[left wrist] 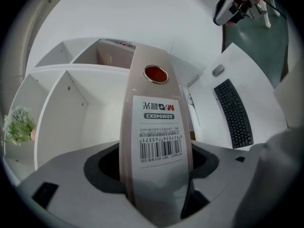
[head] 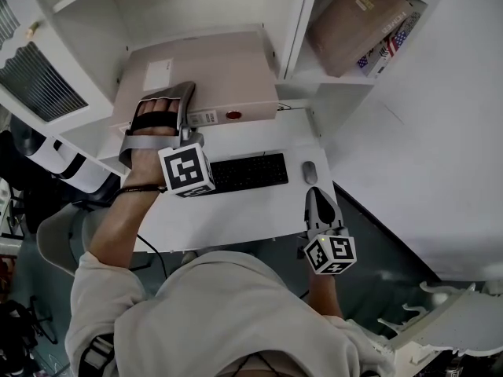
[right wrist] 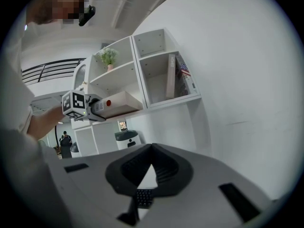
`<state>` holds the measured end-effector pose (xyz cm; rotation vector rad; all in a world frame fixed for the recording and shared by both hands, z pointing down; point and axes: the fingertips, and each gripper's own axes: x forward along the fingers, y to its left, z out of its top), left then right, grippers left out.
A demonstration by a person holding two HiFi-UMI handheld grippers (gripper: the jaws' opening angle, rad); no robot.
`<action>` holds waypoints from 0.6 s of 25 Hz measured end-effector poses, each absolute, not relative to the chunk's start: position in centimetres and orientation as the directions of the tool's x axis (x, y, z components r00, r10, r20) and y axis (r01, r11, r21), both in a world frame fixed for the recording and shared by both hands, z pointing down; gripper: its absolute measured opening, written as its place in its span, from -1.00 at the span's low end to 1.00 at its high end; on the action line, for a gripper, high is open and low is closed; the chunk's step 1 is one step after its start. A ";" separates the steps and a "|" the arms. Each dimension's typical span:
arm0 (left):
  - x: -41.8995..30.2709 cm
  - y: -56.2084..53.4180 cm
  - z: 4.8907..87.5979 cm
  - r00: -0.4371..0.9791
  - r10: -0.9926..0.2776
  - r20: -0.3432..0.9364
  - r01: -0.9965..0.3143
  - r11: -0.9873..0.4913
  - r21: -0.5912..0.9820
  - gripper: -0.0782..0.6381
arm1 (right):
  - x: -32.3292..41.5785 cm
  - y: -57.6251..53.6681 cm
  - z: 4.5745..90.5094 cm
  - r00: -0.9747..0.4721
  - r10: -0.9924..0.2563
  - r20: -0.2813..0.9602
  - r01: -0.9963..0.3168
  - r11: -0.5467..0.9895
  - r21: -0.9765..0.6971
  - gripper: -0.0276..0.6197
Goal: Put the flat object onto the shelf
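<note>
Hovering off the near edge of the white desk (head: 236, 210), the right gripper (head: 317, 204) has its grey jaws meeting at the tips with nothing between them; only desktop and a few keys show through the small triangular gap behind the tips

Past it, on the smooth desktop, lie a slim black rectangular keyboard (head: 247, 171) and a small grey oval mouse (head: 310, 172) just beside its right end

Beyond the keyboard the left gripper (head: 163, 104) reaches to the binder (left wrist: 154, 127), a pale beige, board-covered file. Its jaws stand wide on either side of the spine, and a dark sliver of gap runs along one side, so the pads bracket the spine without clamping it

The binder lies flat on the floor of the lower left compartment of the shelf (head: 291, 22), a matt white unit of square bays. Its broad cover faces up and its rounded spine faces out toward the person. The spine's long axis runs along the shelf's front edge, left to right

On the spine sit a white printed label (left wrist: 159, 137) with a barcode and a red finger hole (left wrist: 156, 73) ringed in metal

Farther right, in the next bay, a flat tan box (head: 357, 22) leans beside a booklet (head: 389, 45) with a flag pattern

Farthest up, a small green plant (right wrist: 107, 56) stands on the shelf's top left bay
</note>
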<state>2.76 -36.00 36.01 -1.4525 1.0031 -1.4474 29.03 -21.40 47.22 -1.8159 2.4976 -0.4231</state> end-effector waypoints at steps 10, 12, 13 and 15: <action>2.5 -38.1 37.7 0.012 -0.912 0.409 0.017 -0.409 -0.913 0.25 | 30.4 -21.2 47.4 -0.289 -0.946 0.149 -0.940 0.251 -0.232 -0.91; 2.5 -38.5 37.7 0.017 -0.908 0.419 0.013 -0.418 -0.908 0.26 | 30.6 -21.2 47.5 -0.286 -0.946 0.150 -0.941 0.248 -0.233 -0.91; 2.5 -38.7 37.8 0.018 -0.906 0.422 0.013 -0.422 -0.906 0.26 | 30.7 -21.3 47.5 -0.285 -0.947 0.150 -0.941 0.246 -0.233 -0.91; 2.4 -39.0 37.8 0.019 -0.902 0.431 0.014 -0.431 -0.902 0.27 | 30.7 -21.3 47.6 -0.284 -0.947 0.153 -0.941 0.244 -0.234 -0.91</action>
